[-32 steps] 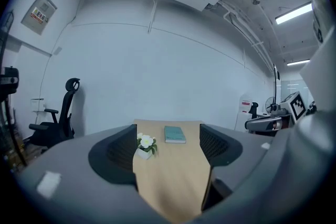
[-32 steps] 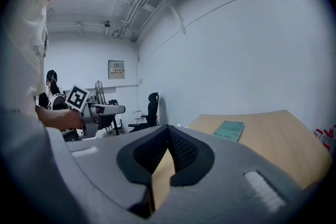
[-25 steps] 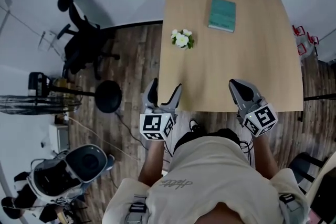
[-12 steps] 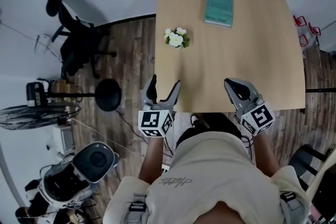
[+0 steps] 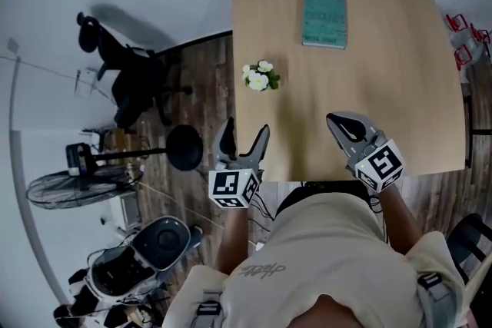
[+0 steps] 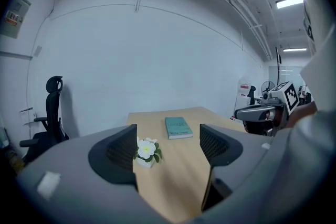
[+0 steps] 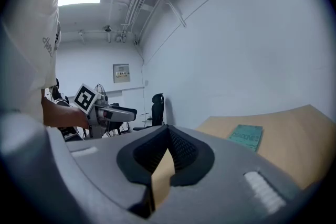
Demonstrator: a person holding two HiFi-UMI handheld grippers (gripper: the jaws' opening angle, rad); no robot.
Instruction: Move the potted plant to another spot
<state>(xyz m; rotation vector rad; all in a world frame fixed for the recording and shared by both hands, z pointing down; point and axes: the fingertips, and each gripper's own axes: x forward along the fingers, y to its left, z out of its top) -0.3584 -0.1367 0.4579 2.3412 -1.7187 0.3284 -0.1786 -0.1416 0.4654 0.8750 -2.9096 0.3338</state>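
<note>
Potted plant (image 5: 260, 77): upright, long axis vertical, blooms facing up. Stands on the bench (image 5: 400, 96), close to its left edge, about midway along. Small white pot, white flowers with yellow centres, green leaves.

Teal book (image 5: 325, 19): flat, toward the bench's far side.

Left tool (image 5: 244, 130): at the bench's near left corner, jaws wide, empty. Bare bench top between it and the plant.

Right tool (image 5: 346, 127): over the bench's near edge, jaws narrow, nearly together, holding nothing.

Office chair (image 5: 127, 77): on the floor left of the bench.
</note>
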